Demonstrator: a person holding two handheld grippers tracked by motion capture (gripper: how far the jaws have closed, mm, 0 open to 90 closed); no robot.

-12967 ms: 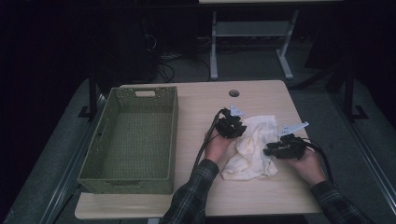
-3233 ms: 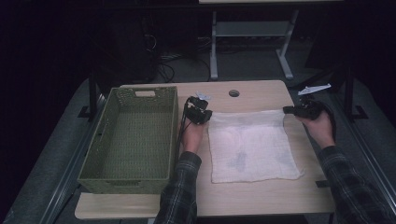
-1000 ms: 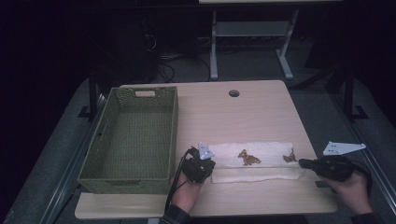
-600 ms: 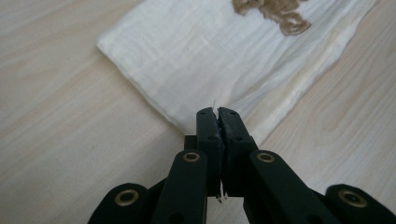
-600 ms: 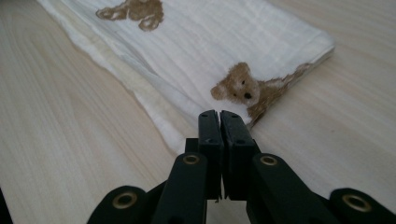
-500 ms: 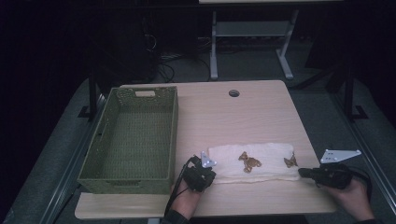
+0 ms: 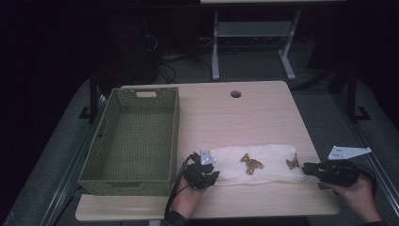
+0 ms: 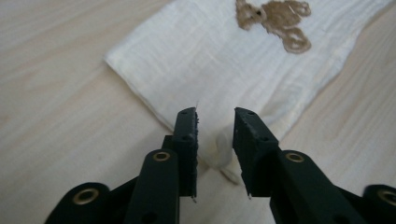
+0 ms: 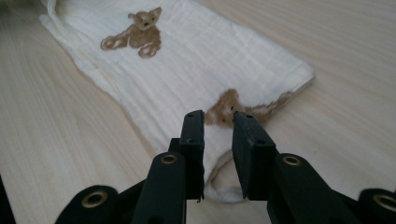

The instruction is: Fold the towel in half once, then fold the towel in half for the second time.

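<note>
Presently the bench (image 7: 263, 113) carries, at its left side, a green woven basket (image 7: 134, 136), which stands empty. Toward the near edge lies the cloth (image 7: 263, 165) — a cream piece with brown bear prints, folded into a long band running left to right, just beside the basket's near right corner and flat on the wood.

Left tool (image 7: 201, 173): at the band's left end. Its jaws have just been opening; in the left gripper view (image 8: 215, 122) the corner of the cloth sits in the gap, but the pads stand off it — released, not gripping.

Right tool (image 7: 313, 169): at the band's right end, near the bench's right edge. Its jaws have likewise just been opening, and the right gripper view (image 9: 219, 123) shows the cloth's near corner below the gap with clear space either side — released.

Risks, as a judgement:
- A thread or the thin corner may cling to a pad as either tool draws back, dragging the fold open.
- The near corner at the left end looks bunched; a further fold may come out uneven.
- Lifting the band by one layer alone would let the rest unroll on the way to the basket.
</note>
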